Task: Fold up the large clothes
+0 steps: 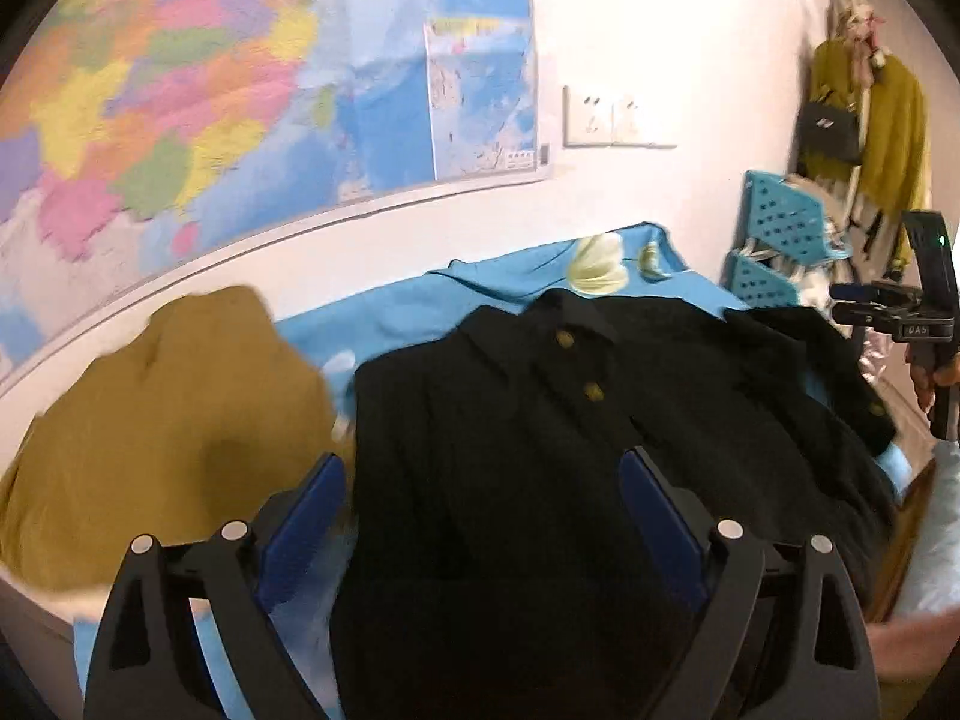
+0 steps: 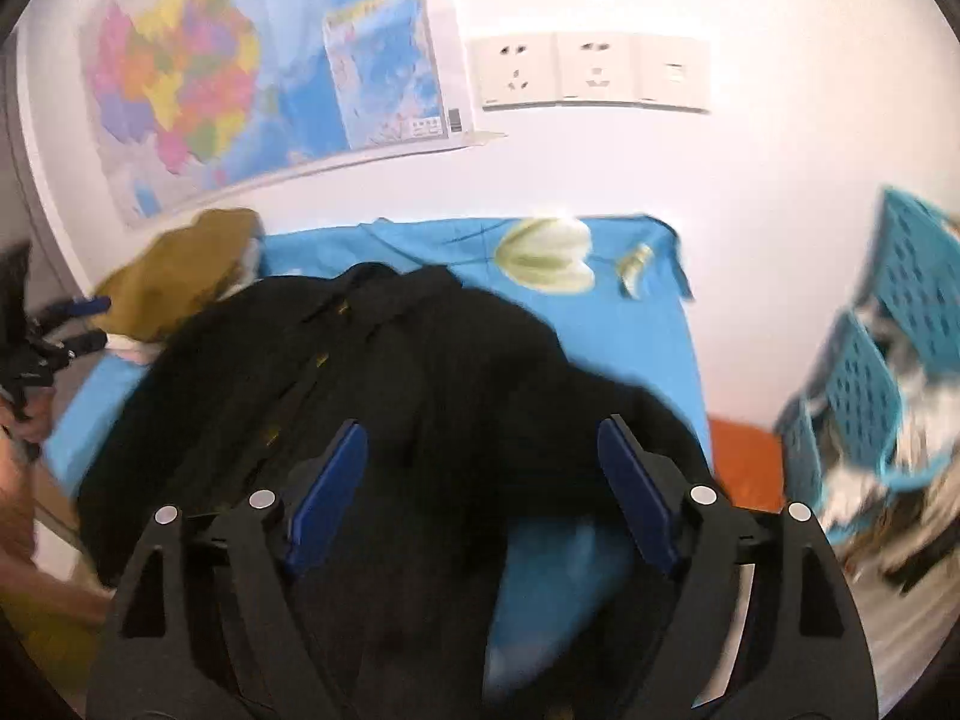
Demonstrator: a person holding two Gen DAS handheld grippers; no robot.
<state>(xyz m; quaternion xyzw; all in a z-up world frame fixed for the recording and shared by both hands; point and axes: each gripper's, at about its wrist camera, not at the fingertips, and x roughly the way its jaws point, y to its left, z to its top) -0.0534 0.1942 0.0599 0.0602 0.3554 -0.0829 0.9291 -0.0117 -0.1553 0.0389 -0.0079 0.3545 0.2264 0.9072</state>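
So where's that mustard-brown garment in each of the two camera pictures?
Left wrist view: the mustard-brown garment fills the left side, lying beside the black coat.
Right wrist view: it sits small at upper left, behind the black coat.
Shared landmark: the colourful wall map hangs above the garment in both.

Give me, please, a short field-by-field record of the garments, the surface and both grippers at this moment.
garment to fold: black coat, gold buttons up, spread out
surface: blue sheet with a white flower print
other garment: mustard cloth, heaped left of the coat
left gripper: open, above the coat, holding nothing
right gripper: open, above the coat's right side, holding nothing
wall: map, sockets
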